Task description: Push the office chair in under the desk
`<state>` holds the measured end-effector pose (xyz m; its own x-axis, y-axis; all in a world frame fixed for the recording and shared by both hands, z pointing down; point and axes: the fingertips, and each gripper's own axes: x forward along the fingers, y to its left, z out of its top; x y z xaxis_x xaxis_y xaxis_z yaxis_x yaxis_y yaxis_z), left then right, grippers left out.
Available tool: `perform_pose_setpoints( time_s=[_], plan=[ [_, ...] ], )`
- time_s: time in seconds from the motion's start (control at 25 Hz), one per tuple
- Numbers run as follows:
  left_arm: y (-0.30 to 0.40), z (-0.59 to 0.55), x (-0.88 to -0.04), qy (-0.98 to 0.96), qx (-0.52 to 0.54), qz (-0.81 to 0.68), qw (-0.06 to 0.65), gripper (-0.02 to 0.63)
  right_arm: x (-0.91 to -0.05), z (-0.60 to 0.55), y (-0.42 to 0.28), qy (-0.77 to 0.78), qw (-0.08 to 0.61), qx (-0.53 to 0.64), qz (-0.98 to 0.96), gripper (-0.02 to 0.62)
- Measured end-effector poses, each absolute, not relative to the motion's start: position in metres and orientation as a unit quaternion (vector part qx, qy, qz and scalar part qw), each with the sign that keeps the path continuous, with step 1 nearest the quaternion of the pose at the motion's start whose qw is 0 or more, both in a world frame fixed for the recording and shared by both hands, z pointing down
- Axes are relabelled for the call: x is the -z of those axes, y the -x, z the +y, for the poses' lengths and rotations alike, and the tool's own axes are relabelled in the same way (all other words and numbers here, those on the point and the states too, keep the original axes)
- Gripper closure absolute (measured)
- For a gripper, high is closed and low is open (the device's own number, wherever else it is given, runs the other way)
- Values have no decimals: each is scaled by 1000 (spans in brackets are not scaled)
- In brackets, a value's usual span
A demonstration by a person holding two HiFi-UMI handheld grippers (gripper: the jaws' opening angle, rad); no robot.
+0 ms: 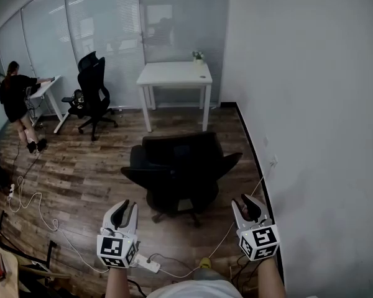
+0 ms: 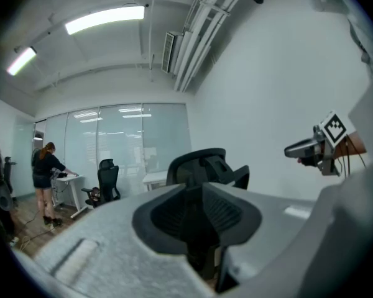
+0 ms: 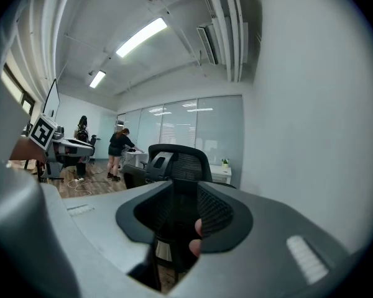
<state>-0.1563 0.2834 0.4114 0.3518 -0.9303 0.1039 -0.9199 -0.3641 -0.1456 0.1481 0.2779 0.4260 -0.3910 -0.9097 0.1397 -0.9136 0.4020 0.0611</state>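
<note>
A black office chair (image 1: 180,166) stands on the wood floor with its back toward me, some way short of the white desk (image 1: 174,74) at the glass wall. My left gripper (image 1: 123,211) hangs behind the chair's left side and my right gripper (image 1: 250,205) behind its right side, both apart from it. Both stand open with nothing between their jaws. The left gripper view looks past its jaws at the chair back (image 2: 205,166) and shows the right gripper (image 2: 311,149). In the right gripper view the chair back (image 3: 174,163) fills the middle.
The white wall (image 1: 311,135) runs close along the chair's right. A second black chair (image 1: 92,95) and a person (image 1: 15,98) at another white desk (image 1: 46,89) are far left. Cables and a power strip (image 1: 149,264) lie on the floor near my feet. A small plant (image 1: 199,56) sits on the desk.
</note>
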Motion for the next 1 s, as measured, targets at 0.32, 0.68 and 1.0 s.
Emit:
perform_pose_setpoints(
  time_s=[0.32,0.68,1.0],
  plan=[
    [121,220,-411,793,96,601,25,523,-432,196,-188,-504,82,-16,-860,491],
    [103,187,-417,782,132,608,25,522,-435,149,-203,-461,91,-2,-883,491],
    [99,164,-429,789,184,586,41,511,-440,117,-197,-438,100,13,-893,491]
  ],
)
